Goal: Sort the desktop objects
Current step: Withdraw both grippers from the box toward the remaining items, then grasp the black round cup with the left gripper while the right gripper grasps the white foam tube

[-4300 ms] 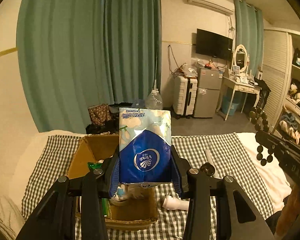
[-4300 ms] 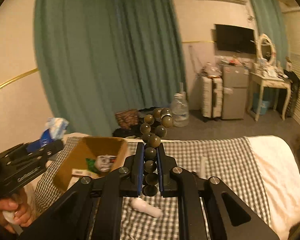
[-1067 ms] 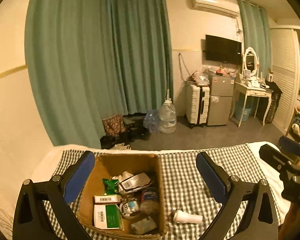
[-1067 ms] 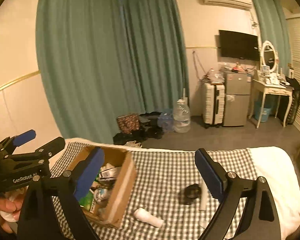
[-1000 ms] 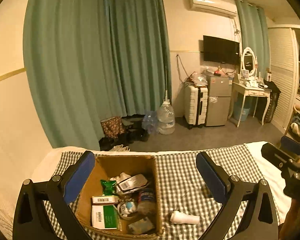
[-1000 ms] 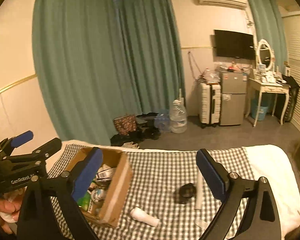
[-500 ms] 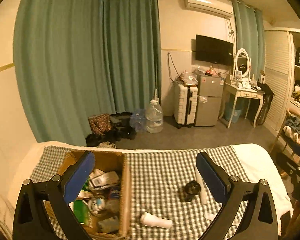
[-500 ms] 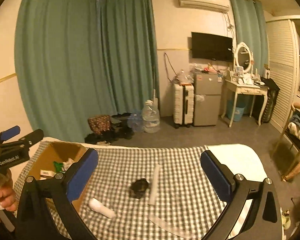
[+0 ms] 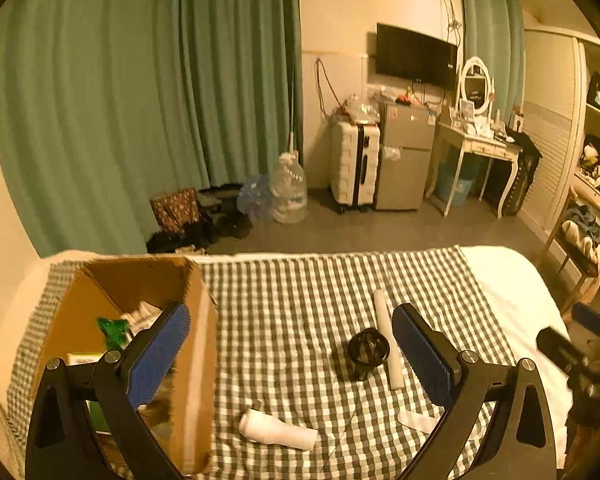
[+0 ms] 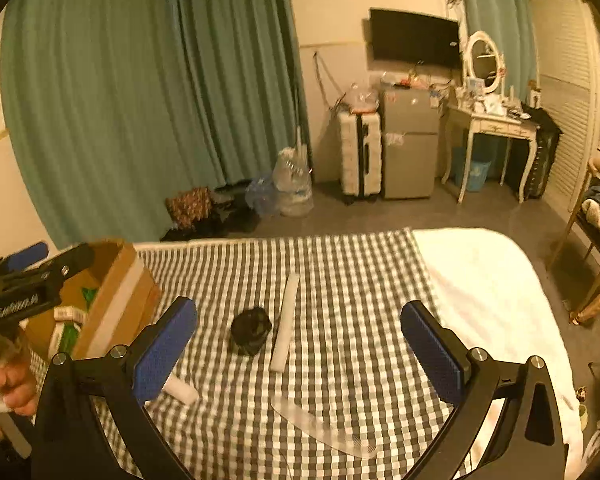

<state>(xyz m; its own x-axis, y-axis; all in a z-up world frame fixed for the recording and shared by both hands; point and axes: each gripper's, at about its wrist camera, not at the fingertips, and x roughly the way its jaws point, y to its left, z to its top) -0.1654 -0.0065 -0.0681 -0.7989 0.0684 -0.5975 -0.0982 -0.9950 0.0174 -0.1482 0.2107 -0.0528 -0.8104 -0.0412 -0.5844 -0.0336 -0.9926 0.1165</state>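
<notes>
Left gripper (image 9: 290,354) held above the checked cloth (image 9: 292,288), tilted down toward the surface, blue pads (image 9: 158,354) spread wide and grasping nothing. Left pad in front of the cardboard box (image 9: 198,364); right pad close beside a long white stick (image 9: 385,336). Between the two pads, lower down: a dark bead bracelet (image 9: 367,350) heaped on the cloth, touching or nearly touching the stick, and nearer the camera a white tube (image 9: 278,428) lying on its side, just right of the box. Box open at the top, standing at the left end of the cloth, with a green packet (image 9: 112,330) and other small packages inside.

Right gripper (image 10: 298,354) likewise raised over the cloth and angled downward, pads (image 10: 429,356) fully apart, empty. Bracelet and stick lying well ahead between the open fingers, side by side; a flat, clear plastic piece (image 10: 319,426) closer in, under the gap. White tube partly hidden behind the left pad.

At the left edge of the right wrist view: a hand (image 10: 8,384) wrapped round the handle of the left gripper, fingers curled, the tool reaching forward over the box. Right gripper visible only as a blurred dark shape at the right edge of the left wrist view.
</notes>
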